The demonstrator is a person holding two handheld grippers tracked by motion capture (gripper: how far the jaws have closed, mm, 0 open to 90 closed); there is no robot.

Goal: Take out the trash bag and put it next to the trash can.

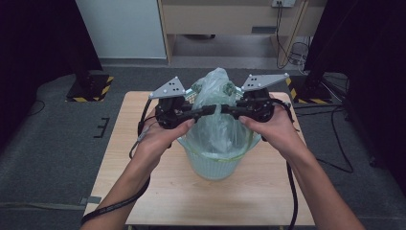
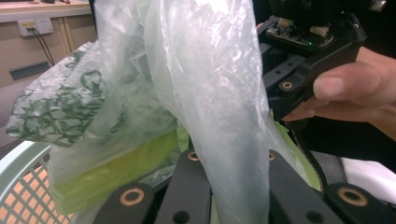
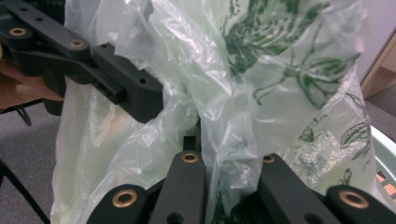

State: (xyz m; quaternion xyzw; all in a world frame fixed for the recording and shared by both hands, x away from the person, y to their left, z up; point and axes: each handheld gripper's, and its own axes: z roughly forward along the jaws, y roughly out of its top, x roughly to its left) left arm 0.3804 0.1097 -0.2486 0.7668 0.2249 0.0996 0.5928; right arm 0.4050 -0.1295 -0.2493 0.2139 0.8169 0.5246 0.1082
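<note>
Both grippers, left gripper (image 1: 203, 113) and right gripper (image 1: 229, 111), clamp plastic bag (image 1: 218, 115) film between their jaws above basket (image 1: 213, 167); likely next, lift clear

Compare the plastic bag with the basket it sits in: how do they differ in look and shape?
The plastic bag is thin, crinkled and see-through, with green print; the basket is a stiff pale green lattice. The bag rises gathered to a peak above the rim, while the basket stands low and round on the table. The left hand-held gripper and the right hand-held gripper pinch the bag, not the basket. Both are light greenish.
</note>
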